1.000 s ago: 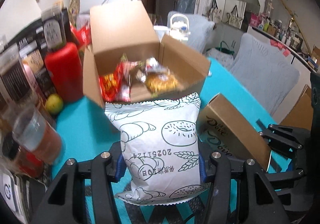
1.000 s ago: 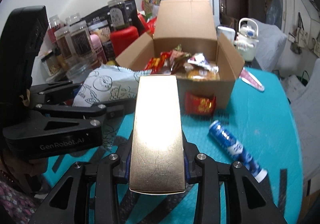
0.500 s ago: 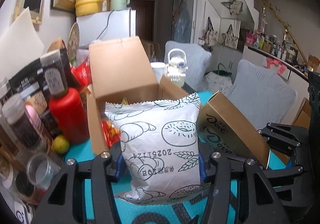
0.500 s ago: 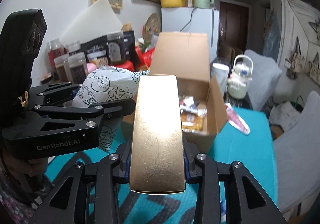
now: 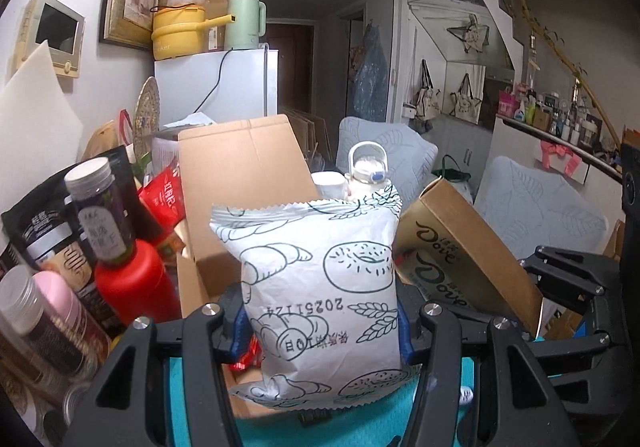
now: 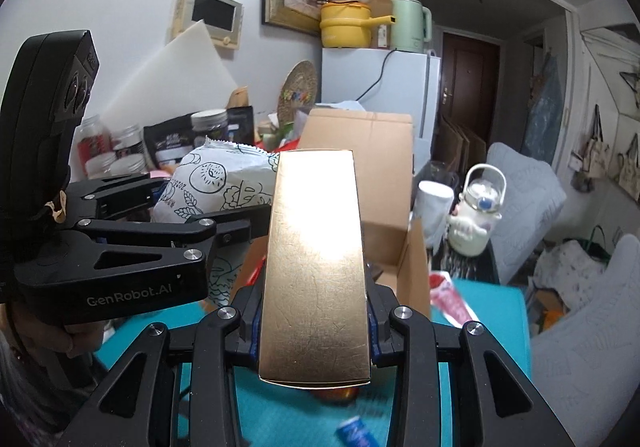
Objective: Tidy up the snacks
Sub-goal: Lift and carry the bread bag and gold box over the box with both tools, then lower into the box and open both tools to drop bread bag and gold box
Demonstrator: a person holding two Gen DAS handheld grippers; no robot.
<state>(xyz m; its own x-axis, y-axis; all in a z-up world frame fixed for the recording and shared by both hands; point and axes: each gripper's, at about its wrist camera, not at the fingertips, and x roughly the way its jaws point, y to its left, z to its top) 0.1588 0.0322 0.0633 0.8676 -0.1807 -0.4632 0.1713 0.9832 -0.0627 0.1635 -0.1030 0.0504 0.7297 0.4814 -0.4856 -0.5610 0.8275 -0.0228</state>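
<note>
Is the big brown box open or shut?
Open. The cardboard box's back flap stands straight up and a side flap hangs outward, so the top is uncovered. What lies inside is mostly hidden by the gold box.

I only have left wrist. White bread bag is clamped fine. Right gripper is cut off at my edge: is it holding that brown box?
Observer: Yes, the right gripper is shut on the gold box, held lengthwise.
Operator: Anything on the table under it?
Observer: A blue tube lies on the teal table below the gold box.
Operator: Other loose snacks?
Observer: A red packet lies right of the cardboard box.
</note>
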